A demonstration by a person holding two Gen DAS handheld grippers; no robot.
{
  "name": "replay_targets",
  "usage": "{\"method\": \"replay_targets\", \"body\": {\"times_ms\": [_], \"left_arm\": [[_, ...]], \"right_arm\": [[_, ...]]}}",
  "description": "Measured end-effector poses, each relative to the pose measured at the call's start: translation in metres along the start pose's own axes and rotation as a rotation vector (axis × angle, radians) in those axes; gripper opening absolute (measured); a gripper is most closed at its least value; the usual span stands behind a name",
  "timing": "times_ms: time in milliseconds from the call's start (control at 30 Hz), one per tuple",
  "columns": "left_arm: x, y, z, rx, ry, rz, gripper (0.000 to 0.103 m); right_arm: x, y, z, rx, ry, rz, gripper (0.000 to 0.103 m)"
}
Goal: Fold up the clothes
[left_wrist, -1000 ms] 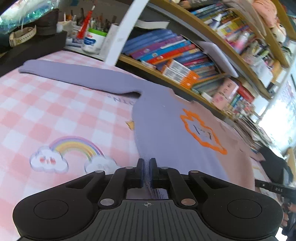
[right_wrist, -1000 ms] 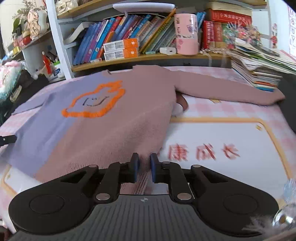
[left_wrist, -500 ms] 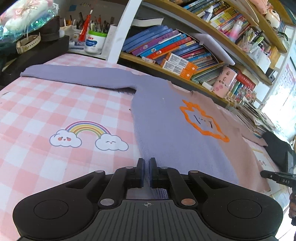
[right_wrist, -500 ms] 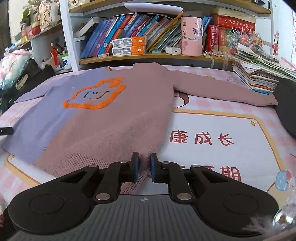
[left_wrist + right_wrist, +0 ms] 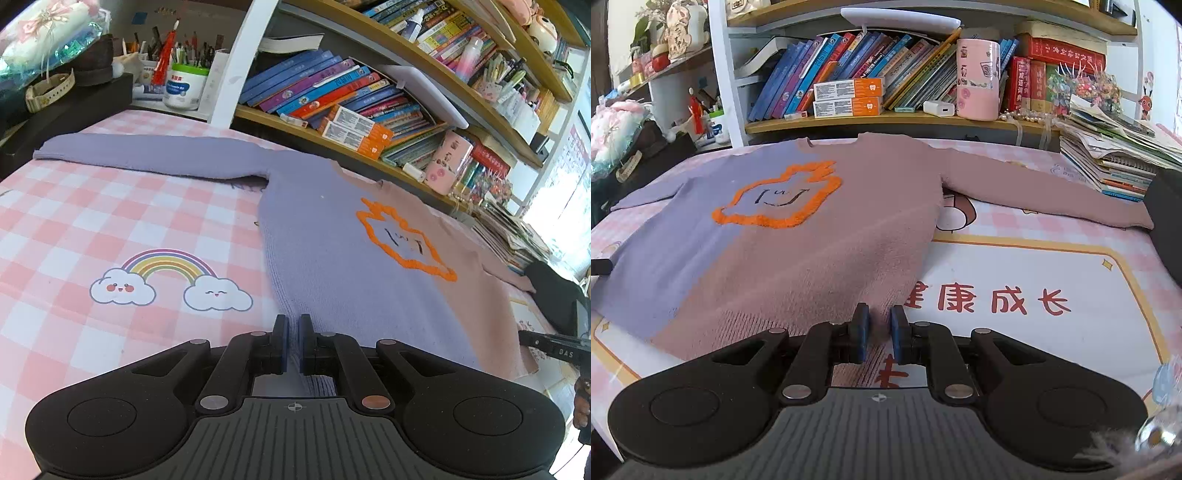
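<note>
Since a second ago, the left gripper (image 5: 291, 343) has been drawn slightly back and the sweater (image 5: 332, 254) is seen flatter and more fully spread on the cloth (image 5: 74, 229); the right gripper (image 5: 877, 338) has hardly shifted. Both pairs of jaws are nearly closed, as they were: the left is pinched on the lilac hem corner, the right on the pink hem corner.

Each held corner is hidden behind the gripper bodies, so how much knit sits between the pads cannot be made out. Only a dark tip of the left gripper is seen at the left edge of the right view. The pink cuff ends against a dark object (image 5: 1167, 206) whose nature cannot be told.

The sweater is laid front up, hem towards the grippers and neck towards the bookshelf (image 5: 886, 118). Its sleeves are stretched out sideways, so the long axis runs parallel to the shelf. An orange motif (image 5: 775, 201) is seen on the chest.
</note>
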State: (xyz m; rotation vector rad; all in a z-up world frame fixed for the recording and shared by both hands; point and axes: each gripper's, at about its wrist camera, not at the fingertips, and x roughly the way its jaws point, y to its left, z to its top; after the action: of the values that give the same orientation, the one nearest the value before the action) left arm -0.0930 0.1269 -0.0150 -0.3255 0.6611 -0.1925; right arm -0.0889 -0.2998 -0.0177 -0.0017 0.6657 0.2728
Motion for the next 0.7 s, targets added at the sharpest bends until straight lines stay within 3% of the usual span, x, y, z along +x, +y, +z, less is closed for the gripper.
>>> {"method": "replay_targets", "body": {"times_ms": [700], "left_arm": [[-0.0025, -0.0099, -0.0020, 0.029, 0.004, 0.033, 0.005]], "right_arm": [[-0.0067, -0.0049, -0.0075, 0.003, -0.016, -0.006, 0.013]]}}
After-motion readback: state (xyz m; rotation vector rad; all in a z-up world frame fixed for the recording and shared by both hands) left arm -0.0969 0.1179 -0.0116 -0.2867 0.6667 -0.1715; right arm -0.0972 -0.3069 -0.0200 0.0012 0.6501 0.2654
